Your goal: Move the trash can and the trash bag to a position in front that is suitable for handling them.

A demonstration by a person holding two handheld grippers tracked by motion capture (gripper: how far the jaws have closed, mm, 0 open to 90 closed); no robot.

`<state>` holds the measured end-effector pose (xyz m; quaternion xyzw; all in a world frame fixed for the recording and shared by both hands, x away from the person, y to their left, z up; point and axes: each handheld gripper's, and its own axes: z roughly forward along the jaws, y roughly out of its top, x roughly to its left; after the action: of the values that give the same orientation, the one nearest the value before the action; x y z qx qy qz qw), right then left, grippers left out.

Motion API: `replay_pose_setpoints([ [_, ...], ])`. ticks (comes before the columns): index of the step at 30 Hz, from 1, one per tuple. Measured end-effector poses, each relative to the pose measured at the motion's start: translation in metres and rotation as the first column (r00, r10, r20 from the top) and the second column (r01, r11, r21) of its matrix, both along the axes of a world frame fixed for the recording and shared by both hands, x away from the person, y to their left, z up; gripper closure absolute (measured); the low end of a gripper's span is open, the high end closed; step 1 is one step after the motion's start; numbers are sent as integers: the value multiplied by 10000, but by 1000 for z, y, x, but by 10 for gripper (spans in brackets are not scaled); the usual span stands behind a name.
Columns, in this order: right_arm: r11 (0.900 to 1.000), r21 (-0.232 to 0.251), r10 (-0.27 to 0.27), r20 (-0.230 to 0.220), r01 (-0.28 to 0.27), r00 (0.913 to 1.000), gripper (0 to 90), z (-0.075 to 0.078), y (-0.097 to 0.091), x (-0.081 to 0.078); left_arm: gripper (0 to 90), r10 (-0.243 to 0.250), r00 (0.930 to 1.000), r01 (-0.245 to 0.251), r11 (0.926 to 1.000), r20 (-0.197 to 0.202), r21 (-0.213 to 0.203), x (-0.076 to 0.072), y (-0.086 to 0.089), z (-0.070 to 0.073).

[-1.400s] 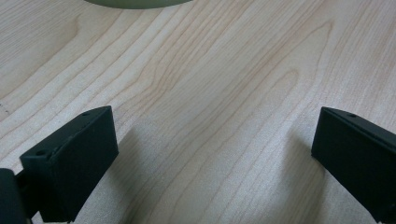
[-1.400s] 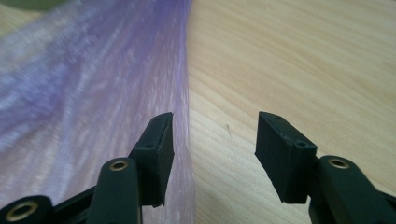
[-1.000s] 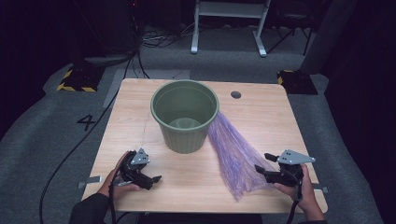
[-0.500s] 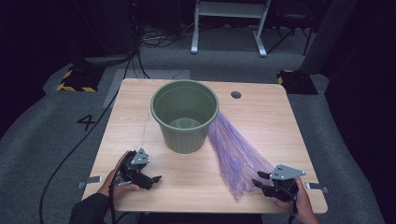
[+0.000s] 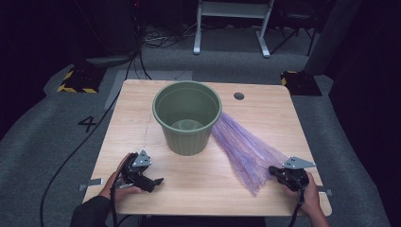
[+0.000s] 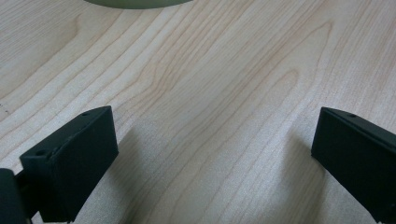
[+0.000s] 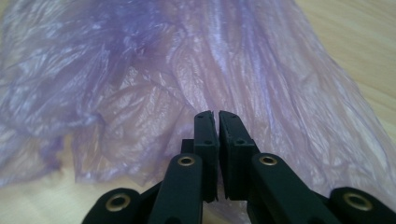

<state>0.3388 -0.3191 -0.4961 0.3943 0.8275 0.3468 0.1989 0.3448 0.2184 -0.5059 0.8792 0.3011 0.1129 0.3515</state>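
A green plastic bucket [image 5: 187, 118] stands upright in the middle of the wooden table [image 5: 142, 109], and its base edge [image 6: 135, 3] peeks in at the top of the left gripper view. A thin purple plastic bag [image 5: 246, 149] lies flat from the bucket's right side toward the near right corner. My right gripper [image 5: 273, 171] is at the bag's near right edge, jaws pressed together on the film [image 7: 140, 84]; a sliver of plastic shows at the tips of that gripper [image 7: 215, 114]. My left gripper [image 5: 153, 182] rests open near the front left, with bare wood between its jaws [image 6: 215, 154].
A round cable hole [image 5: 239, 96] sits at the table's far right. Metal brackets [image 5: 92, 182] stick out at the front edge. Beyond the table are grey carpet, cables and a white desk frame [image 5: 231, 28].
My right gripper moved left along the front edge onto the bag's edge and its jaws came together. The left gripper and bucket stayed put.
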Motion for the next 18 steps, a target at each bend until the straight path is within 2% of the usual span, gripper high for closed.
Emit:
replay_pose_setpoints([
  [2,9999,68,-95,-10,95,10000,865,0,-3,4,0,-1,10000,1,10000,-1,1,0,0,0],
  [4,9984,-32,-559,82,560,9984,864,0,-12,15,0,-3,10000,3,10000,0,1,0,0,0],
  [6,9974,-19,-717,80,717,9974,861,0,-16,18,0,-4,10000,4,10000,0,2,0,0,0],
  [9,9919,-50,-1267,187,1268,9918,825,0,-25,26,0,-2,10000,2,10000,1,3,0,0,0],
  [10,9867,-51,-1622,369,1625,9861,793,2,-29,30,0,-4,10000,4,10000,0,5,0,0,0],
  [13,9843,137,-1766,547,1761,9828,755,7,-32,31,0,-2,10000,2,10000,-1,1,0,0,0],
  [15,9824,147,-1869,737,1863,9796,699,13,-32,31,0,-1,10000,1,10000,2,1,0,0,0],
  [18,9834,482,-1789,945,1750,9793,609,23,-31,27,0,-4,10000,4,10000,2,5,0,0,0],
])
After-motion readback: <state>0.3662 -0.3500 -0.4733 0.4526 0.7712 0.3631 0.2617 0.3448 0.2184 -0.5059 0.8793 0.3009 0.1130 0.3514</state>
